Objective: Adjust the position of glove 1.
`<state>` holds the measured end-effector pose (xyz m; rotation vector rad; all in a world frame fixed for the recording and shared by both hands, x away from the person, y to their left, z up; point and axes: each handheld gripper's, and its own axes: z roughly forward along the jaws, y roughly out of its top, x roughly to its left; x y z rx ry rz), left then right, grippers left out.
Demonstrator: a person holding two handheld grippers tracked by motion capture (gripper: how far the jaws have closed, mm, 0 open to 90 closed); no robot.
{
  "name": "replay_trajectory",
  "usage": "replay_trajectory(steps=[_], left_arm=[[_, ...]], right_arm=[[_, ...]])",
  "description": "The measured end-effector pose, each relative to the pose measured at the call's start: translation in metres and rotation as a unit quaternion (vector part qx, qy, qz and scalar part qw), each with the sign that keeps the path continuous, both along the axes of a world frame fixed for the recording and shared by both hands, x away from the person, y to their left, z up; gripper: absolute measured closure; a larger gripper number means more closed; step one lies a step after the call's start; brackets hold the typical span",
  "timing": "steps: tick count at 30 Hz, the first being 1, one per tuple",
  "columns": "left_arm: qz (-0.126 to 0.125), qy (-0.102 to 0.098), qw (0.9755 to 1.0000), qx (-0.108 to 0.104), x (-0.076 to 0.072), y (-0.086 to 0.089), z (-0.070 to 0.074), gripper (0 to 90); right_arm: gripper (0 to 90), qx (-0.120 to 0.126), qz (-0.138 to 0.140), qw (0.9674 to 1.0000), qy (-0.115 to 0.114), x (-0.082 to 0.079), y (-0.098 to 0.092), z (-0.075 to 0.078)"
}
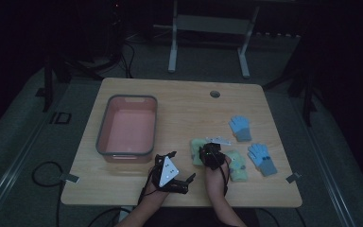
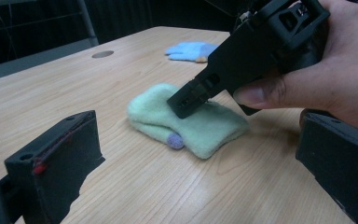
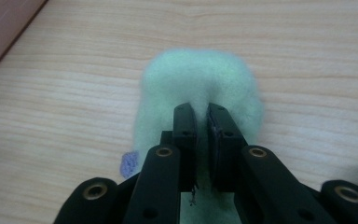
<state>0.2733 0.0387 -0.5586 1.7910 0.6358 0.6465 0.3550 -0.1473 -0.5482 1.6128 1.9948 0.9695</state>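
Jaws of the right gripper (image 3: 201, 116) sit nearly together, tips pressed onto the fuzzy pale-green mitten (image 2: 186, 120) lying right of the pink bin (image 1: 127, 128); whether fabric is pinched seems unclear. Left gripper (image 2: 191, 158) gapes wide nearby.

The right gripper (image 2: 189, 100) tilts steeply down from the right hand (image 2: 317, 74), its jaws nearly together with only a thin slit between them. The left gripper (image 1: 170, 171) lies low and level, jaws spread wide.
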Motion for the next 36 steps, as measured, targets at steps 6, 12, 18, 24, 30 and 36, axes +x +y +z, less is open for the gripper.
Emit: replay_trajectory(steps=[6,12,18,24,30,36], left_arm=[[-0.004,0.004,1.0,-0.002,0.001,0.0,0.0,0.0],[-0.006,0.003,1.0,-0.004,0.001,0.0,0.0,0.0],[-0.005,0.004,1.0,-0.006,0.001,0.0,0.0,0.0],[-0.006,0.007,0.9999,-0.009,0.002,0.001,0.0,0.0],[-0.007,0.005,0.9999,-0.007,0.002,0.001,0.0,0.0],[-0.007,0.005,0.9999,-0.007,0.002,0.001,0.0,0.0]], right_arm=[[67.4,0.001,0.016,0.9999,-0.002,-0.001,-0.003,0.009],[55.9,-0.022,0.049,0.9982,-0.027,0.001,-0.011,0.032],[54.6,-0.017,0.07,0.9967,-0.036,0.012,-0.025,0.052],[52.0,-0.029,0.096,0.994,-0.043,0.02,-0.036,0.064],[51.8,-0.04,0.123,0.9907,-0.043,0.021,-0.053,0.07],[51.9,-0.045,0.145,0.9873,-0.046,0.012,-0.075,0.076]])
